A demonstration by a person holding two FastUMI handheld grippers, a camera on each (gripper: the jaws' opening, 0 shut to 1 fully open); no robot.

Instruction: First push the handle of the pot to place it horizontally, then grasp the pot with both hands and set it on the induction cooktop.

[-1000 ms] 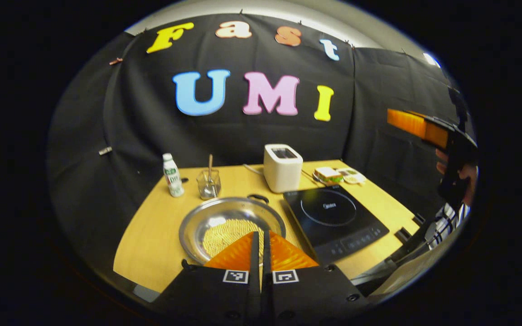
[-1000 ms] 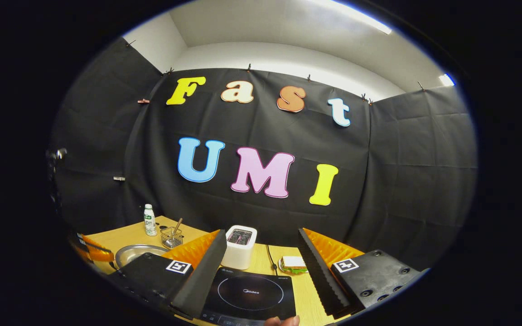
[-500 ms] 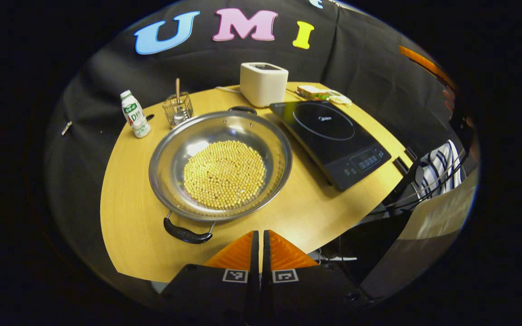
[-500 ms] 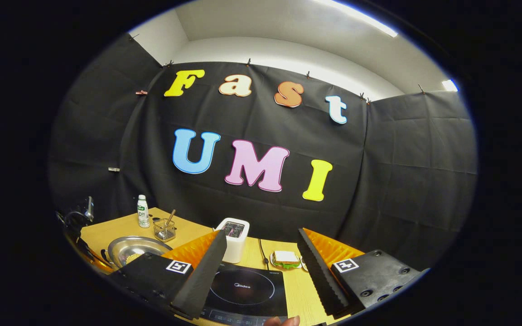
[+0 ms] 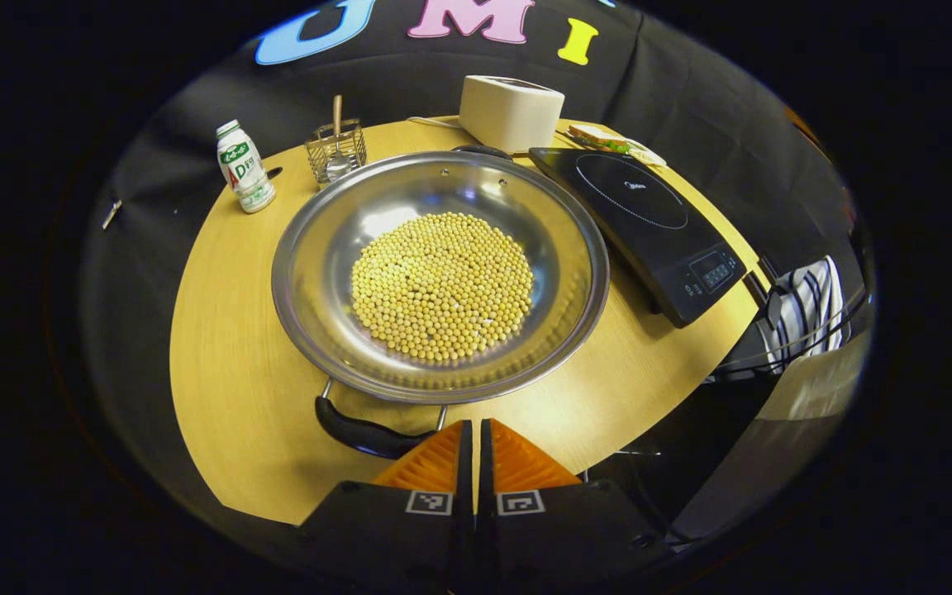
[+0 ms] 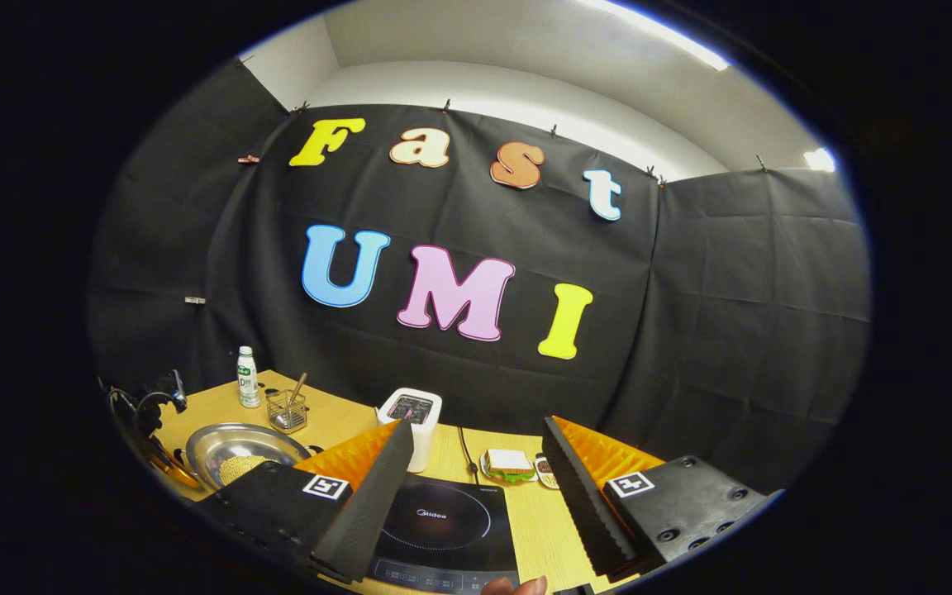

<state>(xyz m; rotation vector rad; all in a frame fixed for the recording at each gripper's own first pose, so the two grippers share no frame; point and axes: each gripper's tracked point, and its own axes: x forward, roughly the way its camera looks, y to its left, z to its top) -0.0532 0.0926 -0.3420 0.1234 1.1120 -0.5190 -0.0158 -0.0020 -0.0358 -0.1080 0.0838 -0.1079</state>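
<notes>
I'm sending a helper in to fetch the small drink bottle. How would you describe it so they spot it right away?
Start at the big steel pot of yellow beans in the middle of the wooden table. Look past its far left rim to the table's back edge, where a wire basket stands. The bottle is just left of that: small, white, upright, with a green label, the only bottle there.

- In the left gripper view the pot sits mid-desk, beans in it.
- Its near handle lies just before the left tool; the far handle points toward the toaster.
- The cooktop lies right of the pot, close beside it.
- Bottle and wire basket stand behind the pot, to the left.
- A plate, probably with a sandwich, lies right of the toaster.
- In the right gripper view the right tool hangs over the cooktop.
</notes>
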